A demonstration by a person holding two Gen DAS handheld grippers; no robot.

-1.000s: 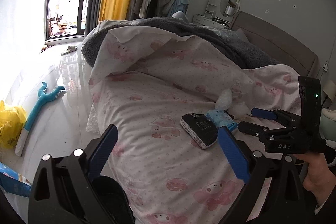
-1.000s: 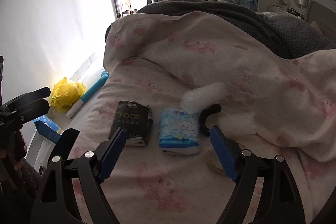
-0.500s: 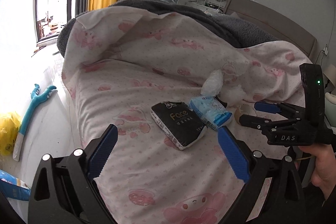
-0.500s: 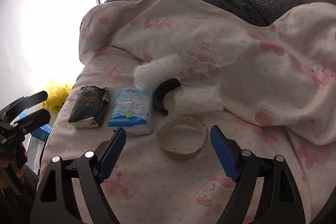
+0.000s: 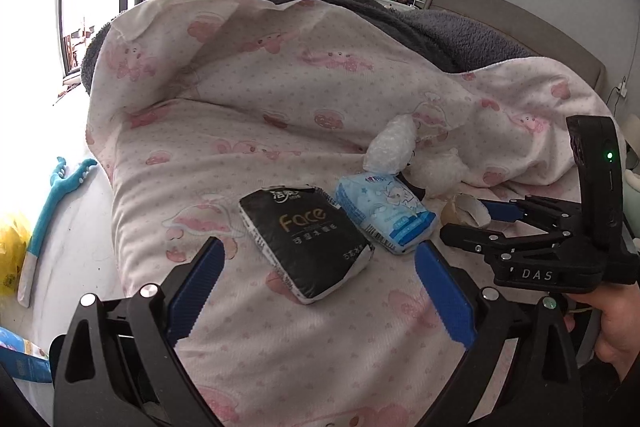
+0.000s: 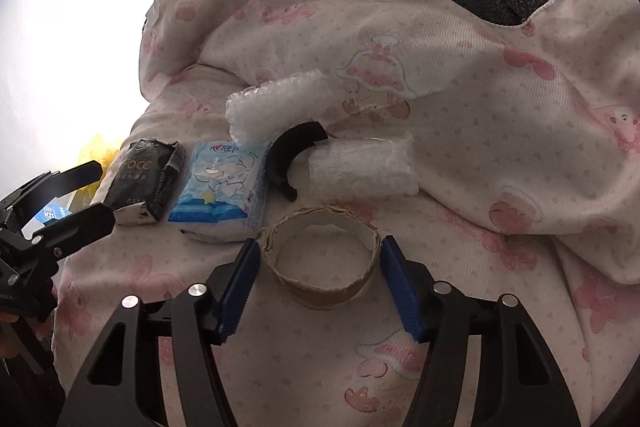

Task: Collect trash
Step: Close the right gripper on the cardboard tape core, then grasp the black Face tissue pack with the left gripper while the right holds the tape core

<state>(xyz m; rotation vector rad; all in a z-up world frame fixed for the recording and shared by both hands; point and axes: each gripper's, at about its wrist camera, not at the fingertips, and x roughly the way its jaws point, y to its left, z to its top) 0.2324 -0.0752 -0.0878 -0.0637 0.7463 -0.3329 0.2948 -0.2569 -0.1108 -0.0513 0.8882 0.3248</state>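
jaws of right gripper (image 6: 320, 267) closing around cardboard ring (image 6: 322, 261) on pink blanket (image 6: 480, 131), pads just beside it, left gripper (image 5: 320, 279) spread wide over black tissue pack (image 5: 306, 243).

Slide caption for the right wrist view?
Right gripper closing around cardboard ring on pink bedspread.
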